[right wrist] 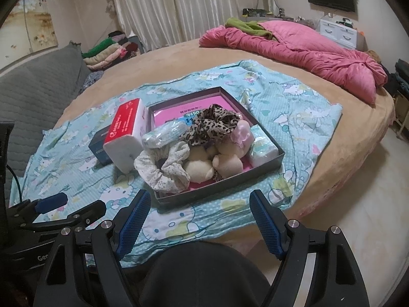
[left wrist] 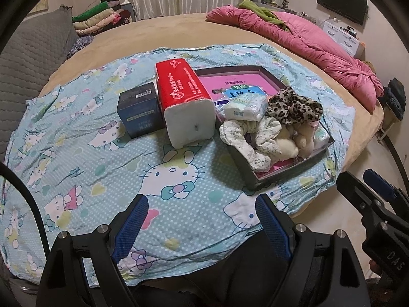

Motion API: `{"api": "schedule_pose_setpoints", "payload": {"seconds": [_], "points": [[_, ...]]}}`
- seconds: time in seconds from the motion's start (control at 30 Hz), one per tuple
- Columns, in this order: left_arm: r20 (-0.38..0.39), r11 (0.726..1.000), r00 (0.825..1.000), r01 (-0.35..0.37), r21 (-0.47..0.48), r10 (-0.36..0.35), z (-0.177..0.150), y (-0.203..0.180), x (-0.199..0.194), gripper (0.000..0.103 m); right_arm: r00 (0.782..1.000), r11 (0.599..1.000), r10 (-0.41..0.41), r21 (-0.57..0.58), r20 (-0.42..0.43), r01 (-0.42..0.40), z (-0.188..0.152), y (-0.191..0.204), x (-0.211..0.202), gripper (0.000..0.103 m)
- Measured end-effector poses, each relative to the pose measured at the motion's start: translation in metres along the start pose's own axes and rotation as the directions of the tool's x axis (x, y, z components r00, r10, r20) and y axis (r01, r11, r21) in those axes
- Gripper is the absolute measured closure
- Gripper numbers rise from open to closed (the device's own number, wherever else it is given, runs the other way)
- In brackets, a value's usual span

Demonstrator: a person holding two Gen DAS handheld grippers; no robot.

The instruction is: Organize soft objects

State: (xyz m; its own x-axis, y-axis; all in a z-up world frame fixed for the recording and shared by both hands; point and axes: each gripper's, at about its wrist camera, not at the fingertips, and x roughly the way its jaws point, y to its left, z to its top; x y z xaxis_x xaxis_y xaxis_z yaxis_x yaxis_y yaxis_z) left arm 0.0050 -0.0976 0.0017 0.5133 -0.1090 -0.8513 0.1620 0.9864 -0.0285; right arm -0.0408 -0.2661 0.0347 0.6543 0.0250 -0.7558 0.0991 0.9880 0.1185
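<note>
A dark shallow box (left wrist: 245, 165) (right wrist: 222, 183) lies on a Hello Kitty sheet (left wrist: 102, 168) (right wrist: 301, 117) on the bed. It holds a leopard-print scrunchie (left wrist: 294, 107) (right wrist: 214, 122), a floral scrunchie (left wrist: 245, 138) (right wrist: 163, 168), cream plush toys (left wrist: 288, 145) (right wrist: 214, 163), tissue packs (left wrist: 245, 107) (right wrist: 263, 148) and a pink packet (left wrist: 230, 81). A red tissue pack (left wrist: 186, 102) (right wrist: 125, 138) and a dark blue box (left wrist: 140, 112) (right wrist: 98, 140) stand left of it. My left gripper (left wrist: 202, 202) and right gripper (right wrist: 199, 199) are open and empty, held back from the box.
A pink quilt (left wrist: 306, 43) (right wrist: 306, 48) lies at the far right of the round bed. A grey headboard cushion (left wrist: 30, 56) and folded clothes (left wrist: 97, 18) are at the left. Bare floor (right wrist: 358, 204) lies to the right of the bed.
</note>
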Motion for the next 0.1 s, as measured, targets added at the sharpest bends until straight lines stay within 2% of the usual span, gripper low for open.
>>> {"api": "schedule_pose_setpoints", "payload": {"seconds": [0.1], "points": [[0.004,1.0,1.0,0.011,-0.006,-0.011,-0.0008,0.0051,0.0053,0.018,1.0,1.0,-0.013,-0.003,-0.016,0.013,-0.0005,0.002,0.0052,0.022]]}}
